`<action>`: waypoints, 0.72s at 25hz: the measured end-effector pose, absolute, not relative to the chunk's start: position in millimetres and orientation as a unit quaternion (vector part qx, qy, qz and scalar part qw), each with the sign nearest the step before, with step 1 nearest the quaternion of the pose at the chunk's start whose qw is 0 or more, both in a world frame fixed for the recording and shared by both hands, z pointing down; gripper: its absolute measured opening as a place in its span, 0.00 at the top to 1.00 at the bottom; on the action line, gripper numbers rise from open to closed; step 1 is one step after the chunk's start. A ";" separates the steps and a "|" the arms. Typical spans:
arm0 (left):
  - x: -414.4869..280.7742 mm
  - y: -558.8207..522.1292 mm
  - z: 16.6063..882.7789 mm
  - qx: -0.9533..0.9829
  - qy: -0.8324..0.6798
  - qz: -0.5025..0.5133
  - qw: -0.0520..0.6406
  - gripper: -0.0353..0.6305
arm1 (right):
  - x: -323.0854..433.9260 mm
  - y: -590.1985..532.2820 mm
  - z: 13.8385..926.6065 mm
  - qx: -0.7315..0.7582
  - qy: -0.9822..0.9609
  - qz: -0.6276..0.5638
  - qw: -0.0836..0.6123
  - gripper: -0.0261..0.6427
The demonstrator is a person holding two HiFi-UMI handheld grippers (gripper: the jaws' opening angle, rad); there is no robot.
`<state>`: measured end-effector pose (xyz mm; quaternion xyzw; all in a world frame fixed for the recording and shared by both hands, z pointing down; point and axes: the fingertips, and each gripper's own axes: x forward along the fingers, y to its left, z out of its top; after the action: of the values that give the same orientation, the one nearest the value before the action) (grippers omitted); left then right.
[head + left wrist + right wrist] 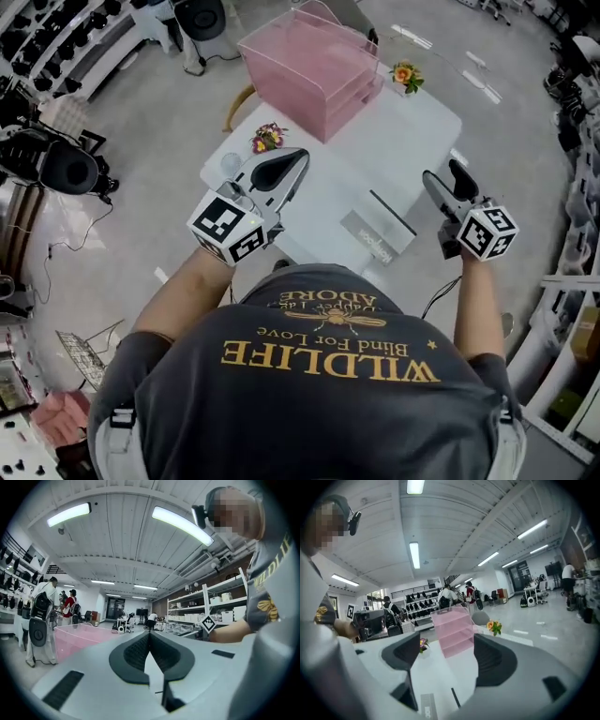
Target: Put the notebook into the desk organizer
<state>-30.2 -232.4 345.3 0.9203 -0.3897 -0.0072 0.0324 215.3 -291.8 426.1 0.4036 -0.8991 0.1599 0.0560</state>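
The notebook (382, 227), pale with a grey printed band, lies flat at the near edge of the white table (412, 131); its near end also shows in the right gripper view (433, 707). The pink see-through desk organizer (311, 67) with open shelves stands at the table's far side. My left gripper (302, 155) hovers over the table's left part, its jaws closed tip to tip with nothing between them (150, 633). My right gripper (441, 173) is held right of the notebook, open and empty, and the organizer (454, 637) shows between its jaws (446, 640).
A small pot of purple and yellow flowers (267, 138) stands left of the organizer, and one with orange flowers (405, 75) to its right. A chair (242, 103) is behind the table. People stand by shelving in the room (47, 606).
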 end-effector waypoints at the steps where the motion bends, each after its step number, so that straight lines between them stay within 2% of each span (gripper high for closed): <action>1: -27.6 -235.0 348.5 0.922 -0.385 -0.005 0.030 0.94 | 218.8 -293.5 441.0 0.404 -0.896 0.169 0.070 0.45; 4: -22.6 -240.5 361.2 0.931 -0.365 0.004 0.029 0.94 | 229.2 -293.1 491.7 0.404 -0.884 0.194 0.132 0.45; 10: -3.2 -247.6 396.5 0.944 -0.323 0.028 0.056 0.94 | 251.1 -263.4 614.1 0.345 -0.848 0.262 0.306 0.45; 18: 24.8 -263.5 441.2 0.950 -0.298 0.060 0.078 0.94 | 239.4 -245.4 709.7 0.219 -0.814 0.387 0.373 0.45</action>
<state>24.8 -263.5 441.2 0.9495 -0.2977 0.0604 0.0783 239.4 -245.4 709.7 0.2195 -0.8140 0.3872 0.3733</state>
